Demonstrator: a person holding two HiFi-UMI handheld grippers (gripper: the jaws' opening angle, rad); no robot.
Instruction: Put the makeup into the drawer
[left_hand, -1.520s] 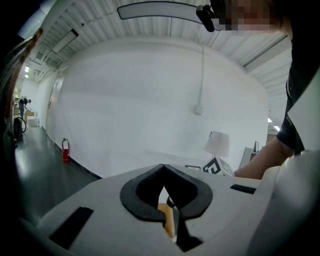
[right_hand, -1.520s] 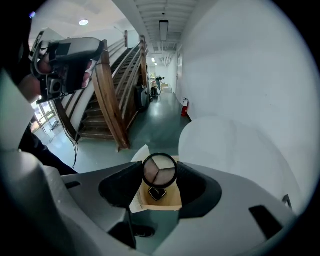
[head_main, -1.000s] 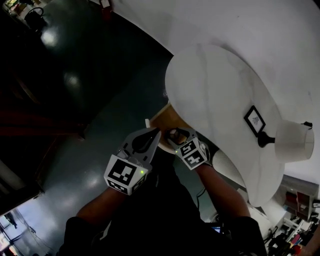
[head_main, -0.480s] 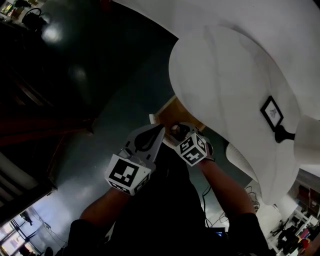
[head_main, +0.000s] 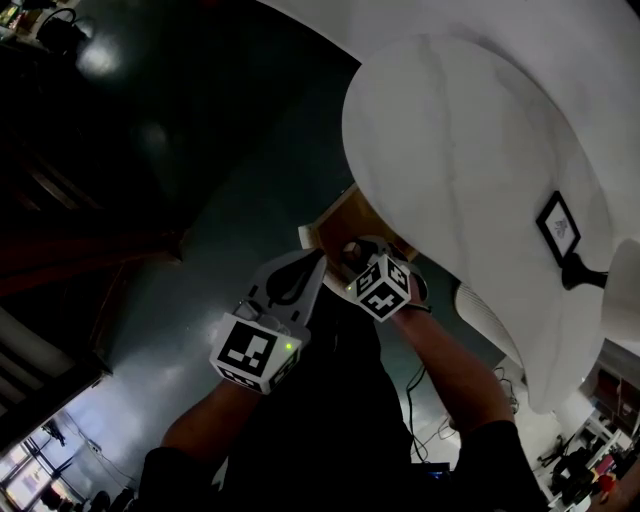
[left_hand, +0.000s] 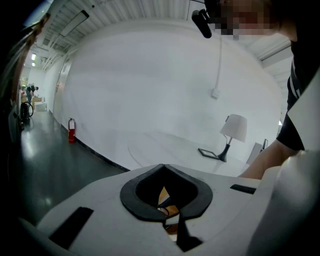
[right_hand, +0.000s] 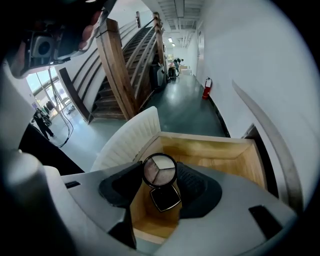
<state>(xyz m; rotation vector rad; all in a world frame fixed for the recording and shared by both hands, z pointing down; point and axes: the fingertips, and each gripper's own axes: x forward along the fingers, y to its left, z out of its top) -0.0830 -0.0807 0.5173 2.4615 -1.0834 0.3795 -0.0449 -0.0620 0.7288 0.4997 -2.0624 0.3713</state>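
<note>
An open round makeup compact (right_hand: 160, 170) with three pale shades and its dark square lid hanging below is clamped between the pads of my right gripper (right_hand: 161, 183). It hangs over the open wooden drawer (right_hand: 215, 155), which looks bare inside. In the head view the drawer (head_main: 338, 222) sticks out from under the white round table (head_main: 450, 130), and the right gripper (head_main: 352, 258) points down into it. My left gripper (head_main: 316, 258) sits just to its left at the drawer's near edge. Its jaws meet at the tips with nothing in them (left_hand: 163, 167).
A white ribbed panel (right_hand: 127, 137) borders the drawer's left side. On the table stand a white lamp (head_main: 620, 268) and a small black picture frame (head_main: 558, 225). A dark glossy floor (head_main: 180, 150) lies to the left. A wooden staircase (right_hand: 120, 75) and a red fire extinguisher (right_hand: 206, 87) stand farther off.
Both grippers have sunk toward the open drawer. The right one keeps its hold on the compact, and the left one stays shut.
</note>
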